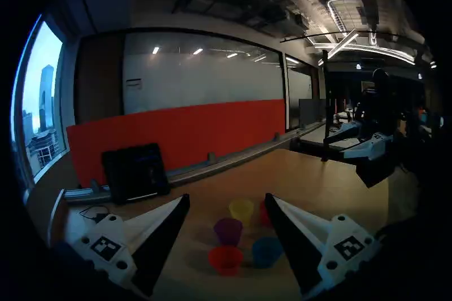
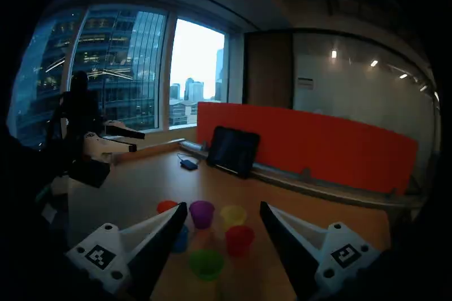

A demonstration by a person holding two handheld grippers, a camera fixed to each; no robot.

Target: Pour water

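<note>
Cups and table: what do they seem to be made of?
The cups look like plastic, slightly translucent: their coloured walls glow where light passes. The table looks like wood or wood-look laminate, smooth satin finish, with pale reflections; I can't tell which.

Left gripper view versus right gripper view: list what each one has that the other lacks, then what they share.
Left gripper view: ceiling lights. Right gripper view: green cup. Shared: purple cup, yellow cup, tablet, red partition, table, and the left gripper and right gripper, both open.
</note>
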